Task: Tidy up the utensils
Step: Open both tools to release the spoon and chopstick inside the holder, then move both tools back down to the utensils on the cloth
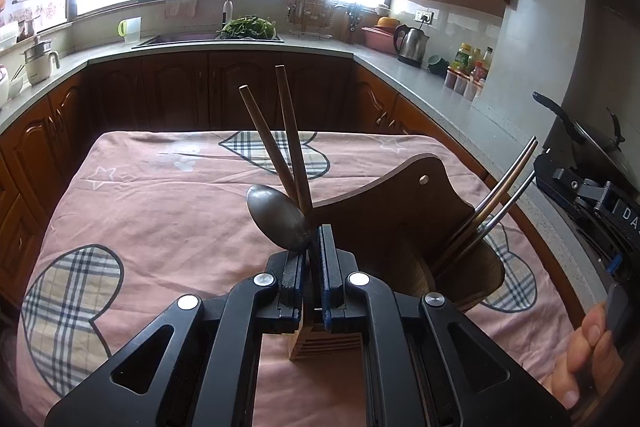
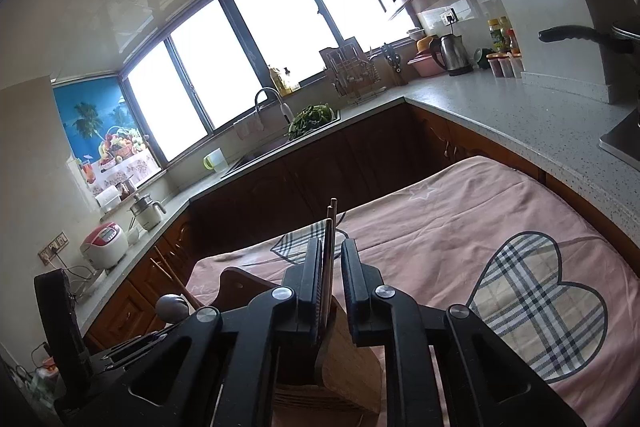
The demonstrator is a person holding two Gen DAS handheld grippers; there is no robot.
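I judge the sorting nearly done: my left gripper (image 1: pixel 310 247), fingers barely parted, has a spoon (image 1: pixel 278 219) and wooden chopsticks (image 1: pixel 280 135) standing in the wooden holder (image 1: pixel 400 203); my right gripper (image 2: pixel 332 275), fingers spread, straddles chopsticks (image 2: pixel 330 247) already in; the pink-clothed worktop (image 1: pixel 160 195) holds nothing else.

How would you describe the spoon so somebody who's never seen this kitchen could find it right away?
Start at the table with the pink cloth printed with plaid hearts; near its front edge stands a brown wooden utensil holder. The dull grey metal spoon stands bowl-up in its left compartment beside two brown wooden chopsticks. It is the only rounded, broad-headed piece; everything else in the holder is a thin straight stick.
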